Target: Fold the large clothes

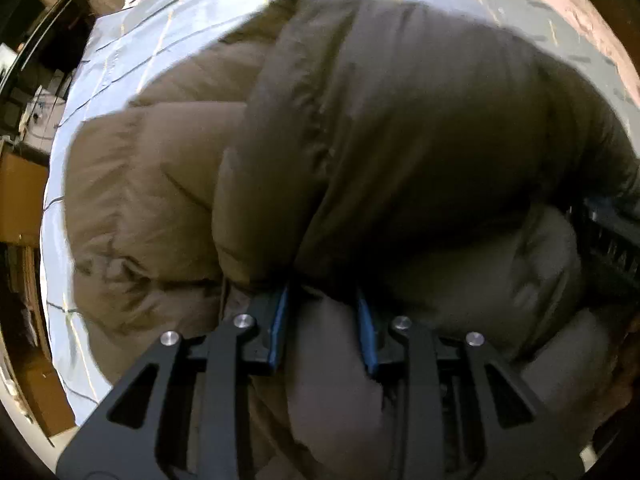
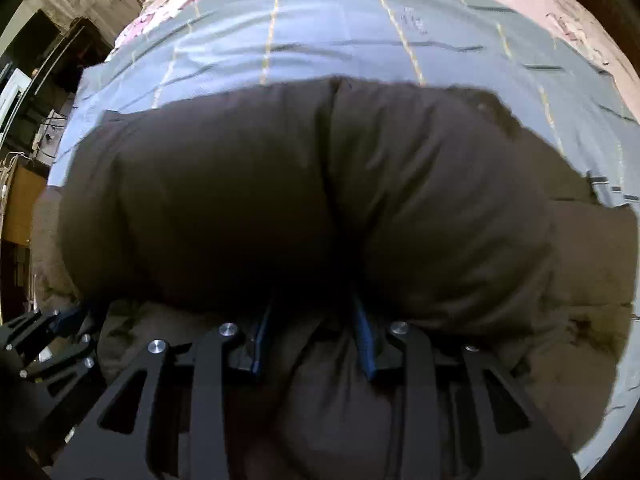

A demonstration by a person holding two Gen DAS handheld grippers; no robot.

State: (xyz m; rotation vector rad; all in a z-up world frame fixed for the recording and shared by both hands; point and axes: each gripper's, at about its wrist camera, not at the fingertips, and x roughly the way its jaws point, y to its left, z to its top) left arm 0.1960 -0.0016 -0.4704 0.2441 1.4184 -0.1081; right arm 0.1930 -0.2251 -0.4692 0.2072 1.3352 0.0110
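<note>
At the far left, dim furniture [image 1: 24, 196] beside the bed is too dark and warped to identify. A brown puffer jacket [image 1: 360, 128] lies on the bed's blue checked sheet [image 1: 120, 64], part of it doubled over on itself and blurred. The left gripper [image 1: 324, 312] has padded fabric bunched between its blue-lined fingers [image 1: 280, 320], whose tips are buried in the folds. The right gripper [image 2: 310, 320] likewise clamps a thick fold, its tips lost in shadow. At the right, a pink floral cover [image 2: 580, 12] is cut off by the frame.
</note>
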